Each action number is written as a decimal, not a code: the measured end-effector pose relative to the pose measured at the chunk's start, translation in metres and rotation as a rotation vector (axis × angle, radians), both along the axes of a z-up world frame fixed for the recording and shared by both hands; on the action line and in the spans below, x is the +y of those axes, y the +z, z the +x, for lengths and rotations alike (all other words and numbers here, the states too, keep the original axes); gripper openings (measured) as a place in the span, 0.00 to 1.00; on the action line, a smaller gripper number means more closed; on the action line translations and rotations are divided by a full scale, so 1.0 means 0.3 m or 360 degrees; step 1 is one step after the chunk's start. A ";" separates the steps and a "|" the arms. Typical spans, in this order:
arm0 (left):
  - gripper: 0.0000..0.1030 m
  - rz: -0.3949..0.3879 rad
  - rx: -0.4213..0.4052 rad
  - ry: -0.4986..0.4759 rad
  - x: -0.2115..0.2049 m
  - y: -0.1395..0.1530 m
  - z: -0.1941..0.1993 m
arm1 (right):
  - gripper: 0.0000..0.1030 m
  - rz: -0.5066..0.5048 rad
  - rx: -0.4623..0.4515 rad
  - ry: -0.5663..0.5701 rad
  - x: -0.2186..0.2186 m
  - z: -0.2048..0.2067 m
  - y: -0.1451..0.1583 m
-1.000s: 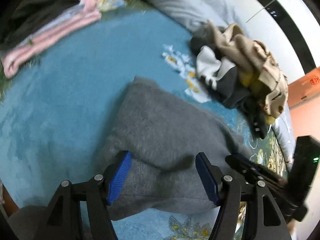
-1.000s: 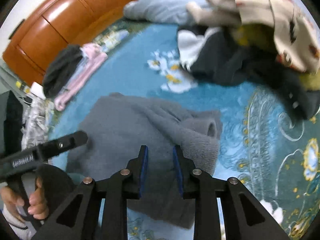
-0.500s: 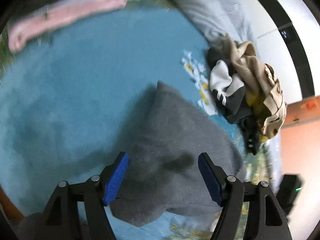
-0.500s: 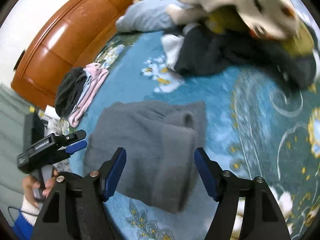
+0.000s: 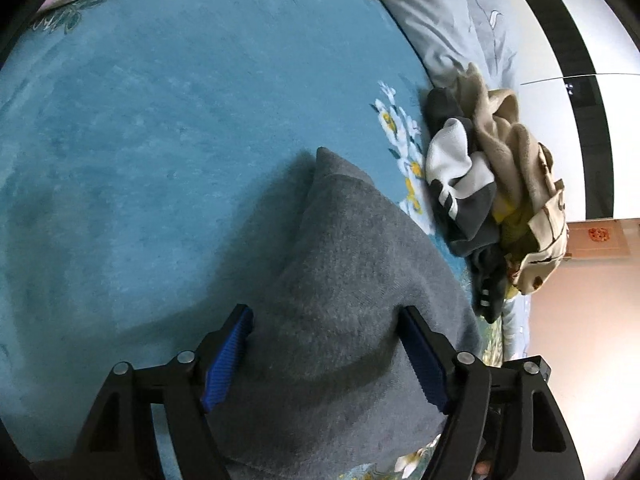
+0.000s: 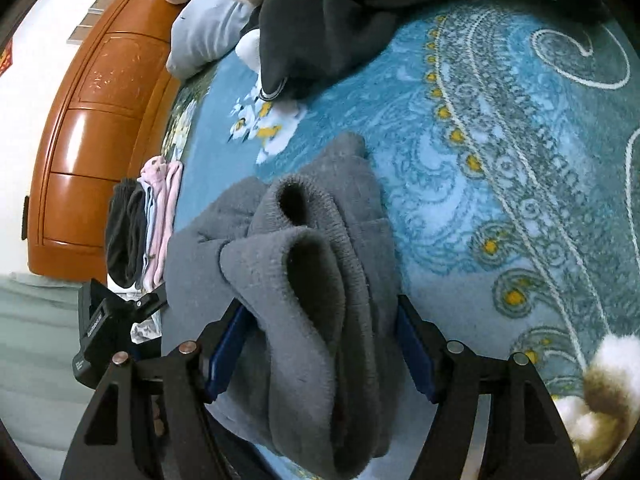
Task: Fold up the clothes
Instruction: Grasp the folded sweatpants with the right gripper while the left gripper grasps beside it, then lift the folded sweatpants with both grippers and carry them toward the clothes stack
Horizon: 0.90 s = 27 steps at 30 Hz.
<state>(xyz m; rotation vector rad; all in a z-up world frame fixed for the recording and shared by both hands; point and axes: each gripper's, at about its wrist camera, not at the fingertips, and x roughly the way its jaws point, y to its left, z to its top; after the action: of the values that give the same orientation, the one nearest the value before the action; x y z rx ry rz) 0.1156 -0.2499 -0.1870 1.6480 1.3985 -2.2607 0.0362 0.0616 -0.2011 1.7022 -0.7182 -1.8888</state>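
A folded grey fleece garment (image 5: 340, 280) lies on the blue patterned bedspread (image 5: 160, 120). My left gripper (image 5: 326, 356) is open, its blue pads either side of the garment's near edge, just above it. In the right wrist view the same grey garment (image 6: 320, 280) shows two rolled cuffs facing the camera. My right gripper (image 6: 320, 348) is open and straddles the garment's thick folded end. The left gripper's black body (image 6: 108, 336) shows at the left of the right wrist view.
A heap of unfolded clothes (image 5: 500, 184), beige, white and dark grey, lies at the right, and shows in the right wrist view (image 6: 328, 28). A stack of folded clothes (image 6: 148, 224) sits by the orange wooden headboard (image 6: 100, 120). A grey pillow (image 5: 440, 20) lies behind.
My right gripper opened and moved down over the garment's cuffed end. My left gripper stayed open and shifted forward over the garment, turning away from the folded stack.
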 end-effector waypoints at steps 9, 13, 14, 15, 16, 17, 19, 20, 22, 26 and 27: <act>0.38 -0.0042 0.0194 -0.0051 0.031 0.100 0.049 | 0.31 0.0081 0.0046 -0.0018 -0.031 0.016 0.111; 0.38 0.0008 0.0287 -0.0013 0.016 0.134 0.083 | 0.30 0.0124 0.0130 0.0059 -0.044 0.016 0.204; 0.38 0.0010 0.0309 0.0003 0.010 0.146 0.091 | 0.30 0.0134 0.0156 0.0083 -0.053 0.014 0.230; 0.39 0.0010 0.0330 0.0021 0.004 0.158 0.100 | 0.30 0.0143 0.0182 0.0107 -0.062 0.013 0.256; 0.39 0.0011 0.0351 0.0039 -0.003 0.170 0.109 | 0.30 0.0148 0.0207 0.0130 -0.075 0.009 0.279; 0.39 0.0012 0.0379 0.0061 -0.012 0.184 0.120 | 0.30 0.0155 0.0242 0.0163 -0.089 0.004 0.306; 0.38 -0.0005 0.0440 0.0100 -0.035 0.220 0.144 | 0.30 0.0183 0.0319 0.0255 -0.136 -0.011 0.365; 0.38 -0.0029 0.0469 0.0113 -0.050 0.243 0.157 | 0.30 0.0194 0.0344 0.0298 -0.164 -0.022 0.392; 0.39 -0.0112 0.0507 0.0127 -0.091 0.296 0.174 | 0.30 0.0200 0.0393 0.0379 -0.225 -0.050 0.447; 0.39 -0.0237 0.0619 0.0225 -0.237 0.422 0.207 | 0.30 0.0154 0.0484 0.0539 -0.399 -0.115 0.556; 0.39 -0.0274 0.0647 0.0252 -0.279 0.455 0.217 | 0.30 0.0127 0.0497 0.0582 -0.464 -0.138 0.580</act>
<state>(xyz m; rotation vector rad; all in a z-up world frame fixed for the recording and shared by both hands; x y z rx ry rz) 0.1806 -0.3337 -0.0506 1.0283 1.2921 -2.6295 -0.0053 -0.0774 -0.0271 1.4192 -0.1965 -1.8741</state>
